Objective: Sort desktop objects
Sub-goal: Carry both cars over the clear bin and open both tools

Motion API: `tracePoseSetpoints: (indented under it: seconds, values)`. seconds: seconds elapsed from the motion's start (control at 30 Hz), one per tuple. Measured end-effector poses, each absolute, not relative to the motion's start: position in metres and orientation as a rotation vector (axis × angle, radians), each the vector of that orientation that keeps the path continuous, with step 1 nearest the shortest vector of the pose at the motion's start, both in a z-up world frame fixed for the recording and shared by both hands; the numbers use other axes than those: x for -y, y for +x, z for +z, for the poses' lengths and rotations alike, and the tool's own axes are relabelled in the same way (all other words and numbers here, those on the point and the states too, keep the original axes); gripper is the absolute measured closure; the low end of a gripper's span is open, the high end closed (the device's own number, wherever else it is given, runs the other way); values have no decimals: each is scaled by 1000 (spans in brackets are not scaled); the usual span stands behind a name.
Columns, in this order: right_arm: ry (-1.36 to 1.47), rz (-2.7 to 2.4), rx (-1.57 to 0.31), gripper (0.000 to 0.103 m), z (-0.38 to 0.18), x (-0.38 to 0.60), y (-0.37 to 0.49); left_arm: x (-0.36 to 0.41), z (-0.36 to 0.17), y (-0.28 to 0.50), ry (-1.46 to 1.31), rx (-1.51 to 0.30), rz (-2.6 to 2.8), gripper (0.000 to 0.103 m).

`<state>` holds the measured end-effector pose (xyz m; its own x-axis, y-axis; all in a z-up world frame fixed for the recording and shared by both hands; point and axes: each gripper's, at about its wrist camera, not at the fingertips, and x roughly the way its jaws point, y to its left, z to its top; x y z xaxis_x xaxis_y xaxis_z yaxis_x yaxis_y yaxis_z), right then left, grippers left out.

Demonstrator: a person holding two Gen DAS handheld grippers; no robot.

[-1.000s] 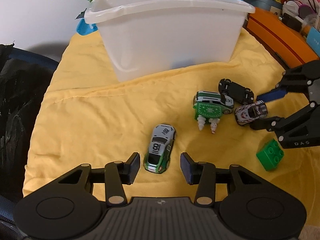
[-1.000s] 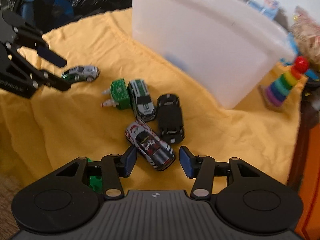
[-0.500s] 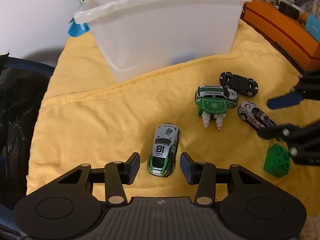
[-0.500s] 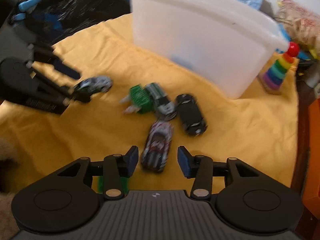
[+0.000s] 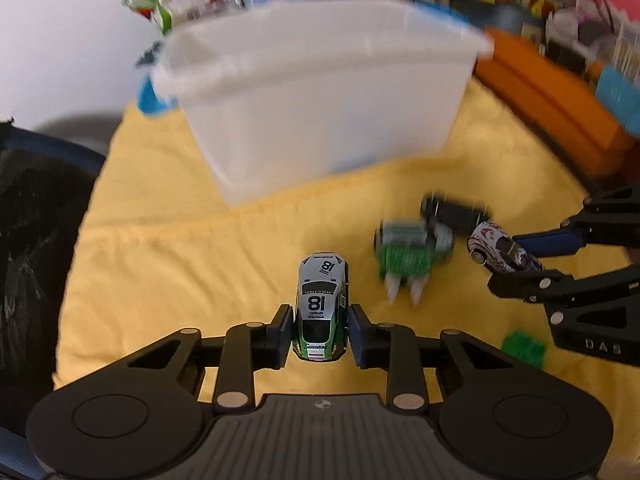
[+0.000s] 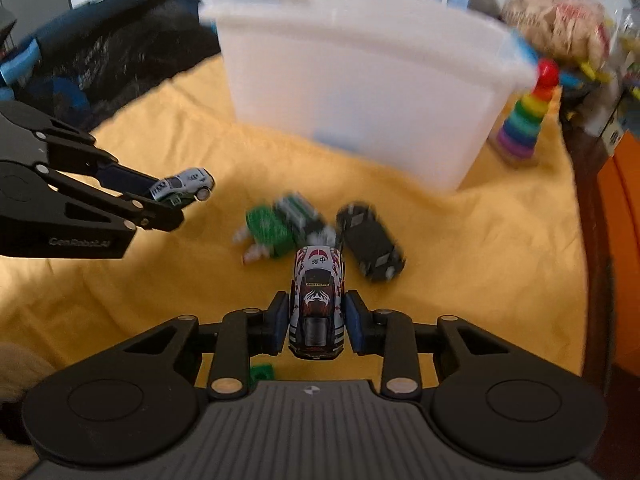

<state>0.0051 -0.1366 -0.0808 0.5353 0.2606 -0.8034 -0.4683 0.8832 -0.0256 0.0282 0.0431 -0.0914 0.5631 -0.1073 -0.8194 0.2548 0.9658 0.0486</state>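
Note:
My left gripper (image 5: 320, 336) is shut on a silver and green toy car numbered 18 (image 5: 322, 304), held above the yellow cloth (image 5: 180, 264). My right gripper (image 6: 317, 326) is shut on a white, red and black toy car (image 6: 318, 300), also lifted. The left gripper and its car (image 6: 182, 188) show in the right wrist view; the right gripper's car (image 5: 500, 250) shows in the left wrist view. A white plastic bin (image 5: 320, 100) stands behind. On the cloth lie a green and white car (image 6: 300, 216), a green block toy (image 6: 266, 232) and a black car (image 6: 370, 236).
A green brick (image 5: 524, 346) lies on the cloth at the right, also under my right gripper (image 6: 262, 372). A rainbow ring stacker (image 6: 524, 120) stands right of the bin. Orange boxes (image 5: 552, 108) and clutter sit at the back right; a dark bag (image 6: 108, 60) lies left.
Both grippers closed on their cars and lifted them off the cloth. The views are blurred from motion toward the bin.

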Motion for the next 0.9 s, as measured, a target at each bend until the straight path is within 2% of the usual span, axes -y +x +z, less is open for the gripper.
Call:
tracePoseSetpoints:
  seconds: [0.27,0.43,0.63,0.9]
  values:
    - [-229,420,-679,70,6,142,32,-37,-10,65,176,-768,-174,70]
    - [-217,384,-598,70,28,146,68,-33,14,108,140,-717,-145,70]
    - [-174,360,-591,70,26,148,115,-28,-3,161,154,-740,-77,70]
    - [-169,329,-711,69,-23,144,166,-31,-51,208,186,-856,-35,69]
